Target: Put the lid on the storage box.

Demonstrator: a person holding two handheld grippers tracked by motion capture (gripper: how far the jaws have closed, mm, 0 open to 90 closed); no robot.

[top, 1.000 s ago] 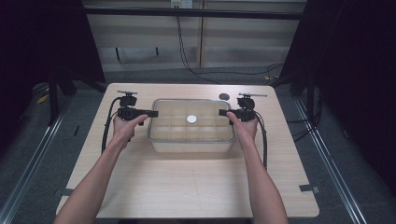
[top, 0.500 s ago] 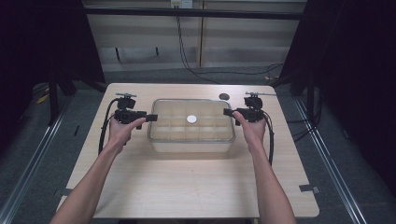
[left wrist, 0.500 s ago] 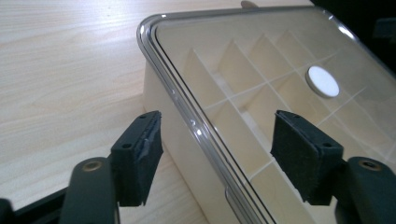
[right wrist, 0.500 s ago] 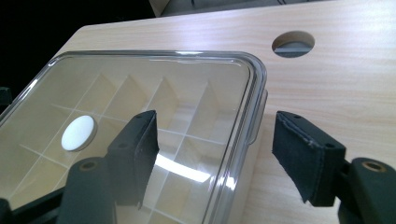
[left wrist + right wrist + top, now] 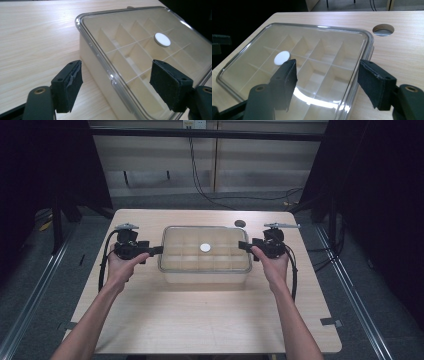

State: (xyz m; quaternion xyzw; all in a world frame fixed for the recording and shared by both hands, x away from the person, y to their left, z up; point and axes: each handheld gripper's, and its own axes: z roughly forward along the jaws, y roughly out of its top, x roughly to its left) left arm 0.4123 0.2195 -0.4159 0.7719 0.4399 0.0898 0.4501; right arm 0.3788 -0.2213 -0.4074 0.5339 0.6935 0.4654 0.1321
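A cream box with a clear lid (image 5: pixel 205 277) stands at the table's middle, split inside into several compartments. A small white round disc (image 5: pixel 205 248) sits on the lid's centre. My left gripper (image 5: pixel 156 251) is at the box's left end, open, its jaws either side of the lid's rim (image 5: pixel 100 57) without touching it. At the right end my right gripper (image 5: pixel 242 245) is open too, one pad over the lid and one outside the rim (image 5: pixel 367 47). The disc (image 5: pixel 162 40) (image 5: pixel 281 57) lies beyond both grippers' pads.
The wooden table (image 5: pixel 200 320) has a round cable hole (image 5: pixel 240 223) (image 5: pixel 383 29) behind the box's right corner. Cables trail from both grippers along the forearms. Dark floor and rails surround the table.
Both hands have eased outward and slightly toward the person, away from the box's ends. The box and disc have stayed put.
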